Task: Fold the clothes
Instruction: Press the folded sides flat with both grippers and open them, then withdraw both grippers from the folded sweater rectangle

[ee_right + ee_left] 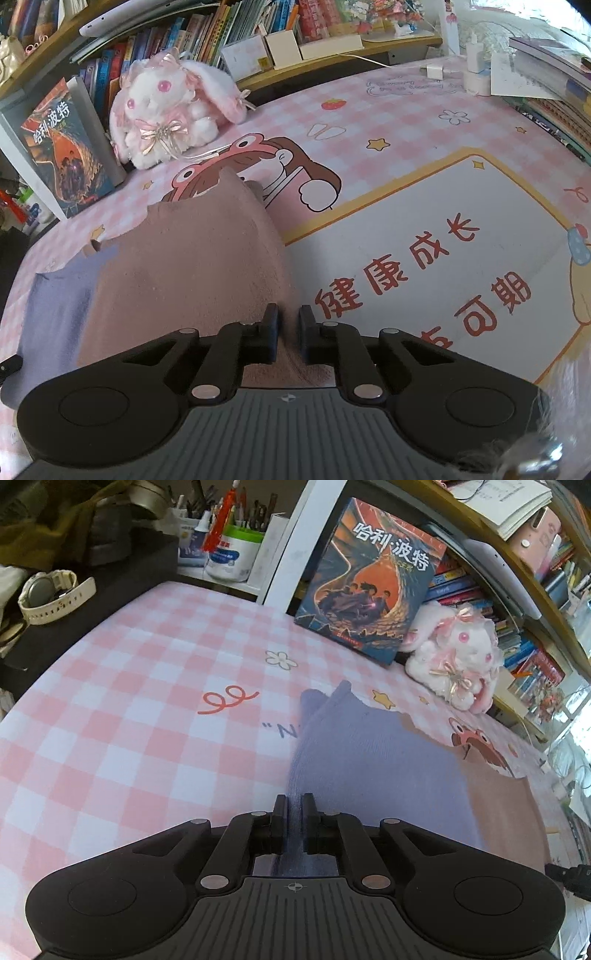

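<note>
Both wrist views look steeply down, close over the garment [376,760], sharing the plush rabbit [166,110].

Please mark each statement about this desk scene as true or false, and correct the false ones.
1. The left claw is shut on the purple part of the cloth. True.
2. The right claw is wide open above the mat. False: it is shut on the cloth's pink part.
3. The plush rabbit lies on the cloth. False: it sits beyond it.
4. A book stands beside the rabbit. True.
</note>
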Motion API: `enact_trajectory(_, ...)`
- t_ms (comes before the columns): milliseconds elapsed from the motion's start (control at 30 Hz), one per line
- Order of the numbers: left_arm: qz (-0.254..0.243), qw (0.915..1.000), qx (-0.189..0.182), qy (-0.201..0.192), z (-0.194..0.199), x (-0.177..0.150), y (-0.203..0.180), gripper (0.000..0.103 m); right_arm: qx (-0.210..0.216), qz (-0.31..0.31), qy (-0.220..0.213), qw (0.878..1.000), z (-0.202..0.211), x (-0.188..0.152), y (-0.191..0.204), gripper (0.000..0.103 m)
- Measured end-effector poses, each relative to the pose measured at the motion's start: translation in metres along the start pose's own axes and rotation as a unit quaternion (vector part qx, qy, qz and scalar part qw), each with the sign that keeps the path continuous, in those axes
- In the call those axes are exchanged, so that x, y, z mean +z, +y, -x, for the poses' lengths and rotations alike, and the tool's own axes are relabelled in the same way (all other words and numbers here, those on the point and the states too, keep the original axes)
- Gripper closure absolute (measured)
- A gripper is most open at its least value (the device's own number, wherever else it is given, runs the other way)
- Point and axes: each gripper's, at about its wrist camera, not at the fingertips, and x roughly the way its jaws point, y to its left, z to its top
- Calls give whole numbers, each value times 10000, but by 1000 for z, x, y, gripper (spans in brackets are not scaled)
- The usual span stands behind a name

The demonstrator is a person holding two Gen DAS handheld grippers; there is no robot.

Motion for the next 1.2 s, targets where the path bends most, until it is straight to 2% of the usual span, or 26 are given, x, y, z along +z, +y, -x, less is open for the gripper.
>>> enact_trajectory(267, -18, 9999, 112, 14, -10, 5, -5, 92, -88, 257, -38, 9996, -19, 19, 10, 92)
enact_trajectory(500, -365, 9984, 423, -88, -17, 10, -20, 91, -234, 723, -107, 9970, -34, 35, 21, 89)
enact_trajectory(567, -388, 9975, 570, -123, -11, 9, -25, 82, -258, 848, -112, 9960, -34, 36, 23, 86)
enact_trajectory(600, -397, 9970, 650, -141, -8, 9, -27, 78, -287, 868, -126, 9957, -32, 36, 22, 74)
enact_trajectory(633, -390, 9965, 713, -178, -3, 8, -29, 72, -342, 883, -155, 9954, -29, 35, 21, 52)
enact_trajectory(700, -355, 9961, 735, -339, 12, 5, -35, 64, -343, 884, -260, 9951, -17, 33, 17, 30)
enact_trajectory(767, -336, 9955, 748, -481, 26, -1, -42, 42, -201, 910, -350, 9950, -5, 28, 16, 23)
enact_trajectory(800, -337, 9948, 784, -549, 33, -5, -47, 39, -148, 937, -387, 9947, 1, 25, 15, 17)
enact_trajectory(967, -409, 9934, 895, -595, 51, -30, -76, 20, -171, 1276, -463, 9906, 23, 5, 18, 9)
enact_trajectory(1200, -519, 9926, 1059, -284, 54, -74, -115, 17, -91, 1769, -407, 9833, 44, -27, 16, 0)
